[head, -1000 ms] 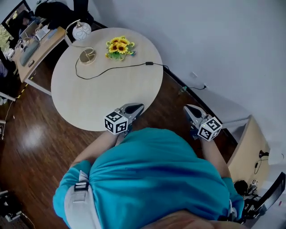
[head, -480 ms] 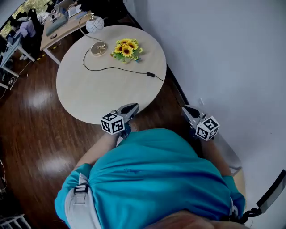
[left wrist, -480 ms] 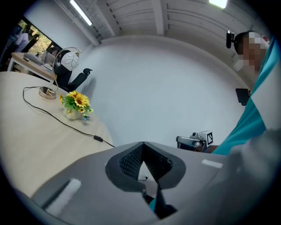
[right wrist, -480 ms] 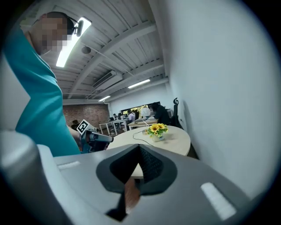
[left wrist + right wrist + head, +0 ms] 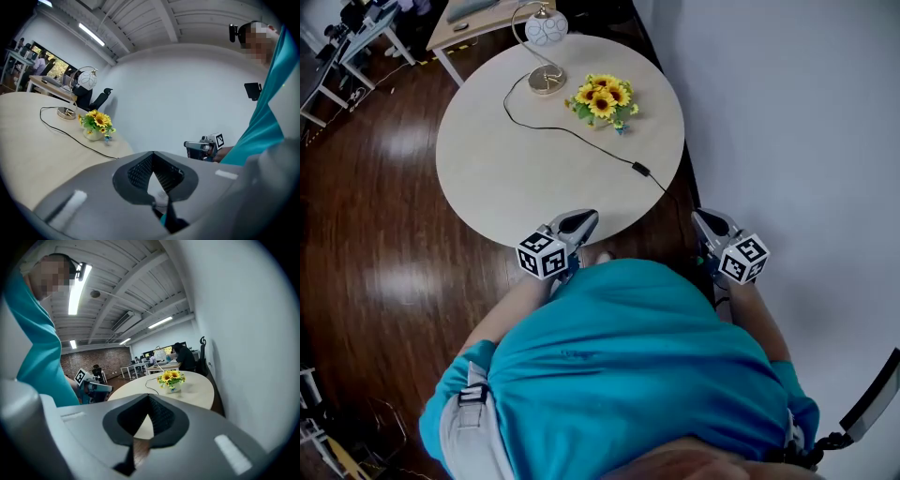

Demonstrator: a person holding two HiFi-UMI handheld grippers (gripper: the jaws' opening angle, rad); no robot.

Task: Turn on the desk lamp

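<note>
Head view: left gripper [image 5: 581,218] and right gripper [image 5: 706,218] hover with jaws closed, empty, by the round pale wooden table [image 5: 487,178]. Well ahead stands the gold-stemmed white-globe desk lamp [image 5: 546,30]. A yellow sunflower pot [image 5: 602,97] and a black cord [image 5: 581,137] lie between.

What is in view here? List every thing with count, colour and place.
table: one, light wood, round, centre.
desk lamp: one, gold base, white globe shade, table's far edge.
cord: one, black, from the lamp base across the table to its right edge.
sunflowers: one bunch, yellow, right of the lamp.
floor: dark wood, left.
wall: white, right.
shirt: one, teal, bottom.
left tool: one, grey, shut, table's near edge.
right tool: one, grey, shut, beyond the table's right.
</note>
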